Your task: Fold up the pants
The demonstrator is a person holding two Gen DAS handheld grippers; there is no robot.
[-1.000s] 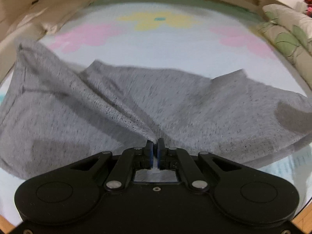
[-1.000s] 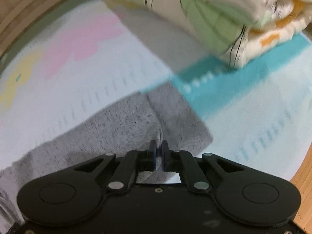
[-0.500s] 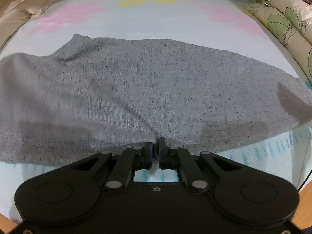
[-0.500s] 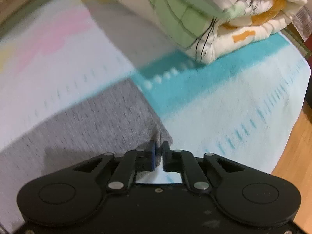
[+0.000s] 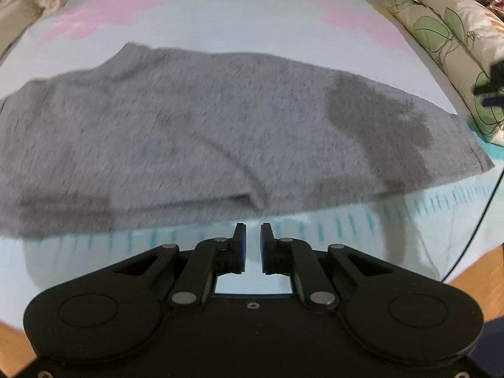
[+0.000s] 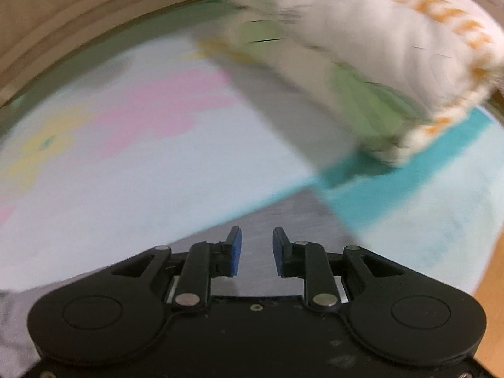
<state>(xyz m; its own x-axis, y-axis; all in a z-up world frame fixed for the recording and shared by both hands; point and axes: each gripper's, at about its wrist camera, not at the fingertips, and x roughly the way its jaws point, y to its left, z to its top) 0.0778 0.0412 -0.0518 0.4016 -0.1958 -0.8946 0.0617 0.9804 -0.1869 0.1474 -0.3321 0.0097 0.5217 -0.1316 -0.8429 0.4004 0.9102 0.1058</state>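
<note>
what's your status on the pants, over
Left tongs open, empty. Right tongs open, empty. Gray pants lying folded on the flowered bedsheet. Folded quilt to the right, apart from pants.

One pair of grey pants (image 5: pixel 195 119) lies on one flowered mat (image 5: pixel 252 28), with one folded quilt (image 6: pixel 362 50) beside it and two grippers, left (image 5: pixel 253 236) and right (image 6: pixel 256 241), both parted.
</note>
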